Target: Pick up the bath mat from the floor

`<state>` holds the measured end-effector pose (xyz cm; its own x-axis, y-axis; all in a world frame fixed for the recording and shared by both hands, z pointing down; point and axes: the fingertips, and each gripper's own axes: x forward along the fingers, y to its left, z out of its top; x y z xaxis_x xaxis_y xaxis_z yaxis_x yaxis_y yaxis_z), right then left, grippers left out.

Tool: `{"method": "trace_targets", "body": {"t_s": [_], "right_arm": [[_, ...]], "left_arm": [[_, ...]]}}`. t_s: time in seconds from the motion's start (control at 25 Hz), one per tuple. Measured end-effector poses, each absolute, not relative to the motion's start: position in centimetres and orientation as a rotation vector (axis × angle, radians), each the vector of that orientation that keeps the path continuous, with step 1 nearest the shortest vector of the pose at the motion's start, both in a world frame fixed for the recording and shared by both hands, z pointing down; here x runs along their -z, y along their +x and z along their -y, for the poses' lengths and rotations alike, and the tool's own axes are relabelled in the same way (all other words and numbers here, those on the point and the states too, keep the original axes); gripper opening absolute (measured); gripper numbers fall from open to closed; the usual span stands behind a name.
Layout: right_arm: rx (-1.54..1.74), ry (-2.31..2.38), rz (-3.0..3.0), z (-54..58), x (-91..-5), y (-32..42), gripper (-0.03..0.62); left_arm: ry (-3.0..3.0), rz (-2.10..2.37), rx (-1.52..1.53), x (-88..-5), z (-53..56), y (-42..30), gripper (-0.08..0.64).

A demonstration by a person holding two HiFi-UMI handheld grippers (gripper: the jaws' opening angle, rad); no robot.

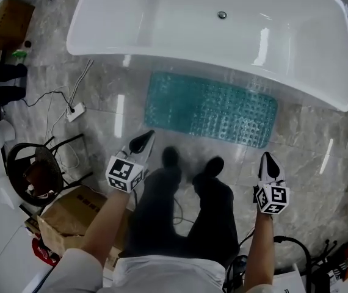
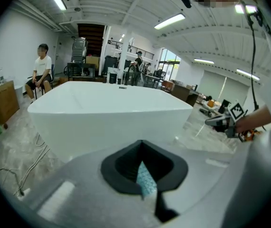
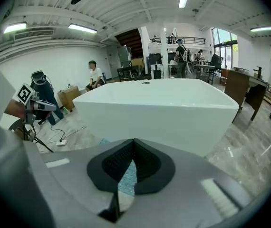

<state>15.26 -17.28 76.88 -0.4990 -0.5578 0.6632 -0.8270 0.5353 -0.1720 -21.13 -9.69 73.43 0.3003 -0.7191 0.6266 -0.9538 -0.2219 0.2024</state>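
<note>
Head view, bath mat: the teal studded bath mat lies flat on the marble floor, its far long edge running along the foot of the white bathtub
Head view, left gripper: the left gripper hangs over bare floor near the mat's left end, apart from it, jaws pressed together on nothing
Head view, right gripper: the right gripper hangs near the mat's right end, also clear of it, jaws likewise together and empty
Head view, feet: two dark shoes stand between the grippers, just short of the mat's near edge
Head view, left side: a cardboard box, a black stool and a white power strip with its cable
Left gripper view, jaws: tips meet, nothing pinched; a sliver of teal mat shows on the floor beyond them
Left gripper view, beyond: the bathtub fills the middle, the right gripper shows at the right edge, a seated person is far left
Right gripper view, jaws: closed tip to tip and empty, with the mat's teal studs visible past the gap
Right gripper view, beyond: the bathtub stands straight ahead, the left gripper at the left edge
</note>
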Motion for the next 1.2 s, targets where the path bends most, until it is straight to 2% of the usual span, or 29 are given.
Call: {"method": "trace_targets", "body": {"t_s": [1.0,1.2], "right_arm": [[-0.637,1.004,2.275,24.5,-114.7,16.5,0.006],[-0.673,0.997,2.249,24.6,-122.6,17.5,0.059]], "left_arm": [[2.122,1.387,-0.581,-111.9,15.8,-28.8,0.002],[2.073,1.363,-0.592,-121.3,15.7,-30.7,0.003]]}}
